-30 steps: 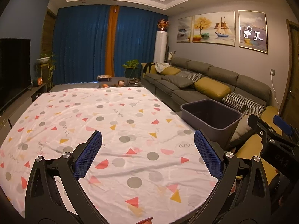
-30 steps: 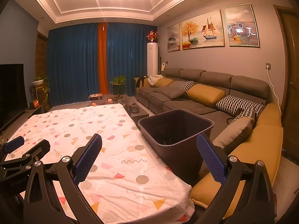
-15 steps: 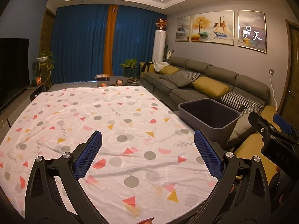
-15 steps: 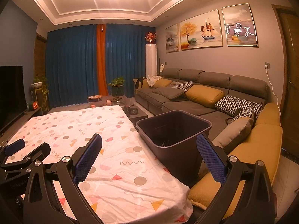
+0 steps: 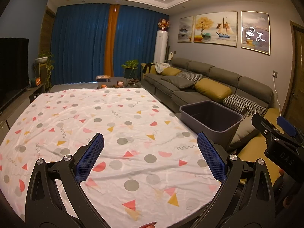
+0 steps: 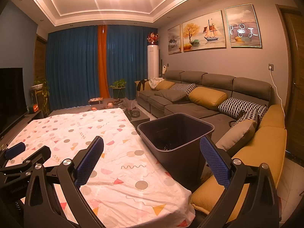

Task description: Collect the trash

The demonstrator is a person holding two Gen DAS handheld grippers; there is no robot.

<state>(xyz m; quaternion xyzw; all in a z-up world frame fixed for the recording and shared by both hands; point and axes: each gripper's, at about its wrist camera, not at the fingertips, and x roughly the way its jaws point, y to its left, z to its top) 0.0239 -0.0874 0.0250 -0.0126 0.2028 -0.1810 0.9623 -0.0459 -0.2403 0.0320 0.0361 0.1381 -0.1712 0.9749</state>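
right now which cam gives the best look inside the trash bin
The right wrist view. The dark bin sits near centre there, and the camera looks down past its rim to some dark debris at the bottom. The left wrist view shows the bin further off, at the table's right edge, with only the rim and upper inner walls visible.

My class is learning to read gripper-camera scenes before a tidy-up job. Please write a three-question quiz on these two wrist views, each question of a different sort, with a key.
1. True or false: the left hand-held gripper is shut on a piece of trash.
2. Multiple choice: the dark grey plastic bin stands (A) on the sofa cushions, (B) beside the patterned white tablecloth, next to the grey and mustard sofa, (C) by the television.
3. Fill in: the right hand-held gripper is ____ and holds nothing.

Key: 1 false; 2 B; 3 open.
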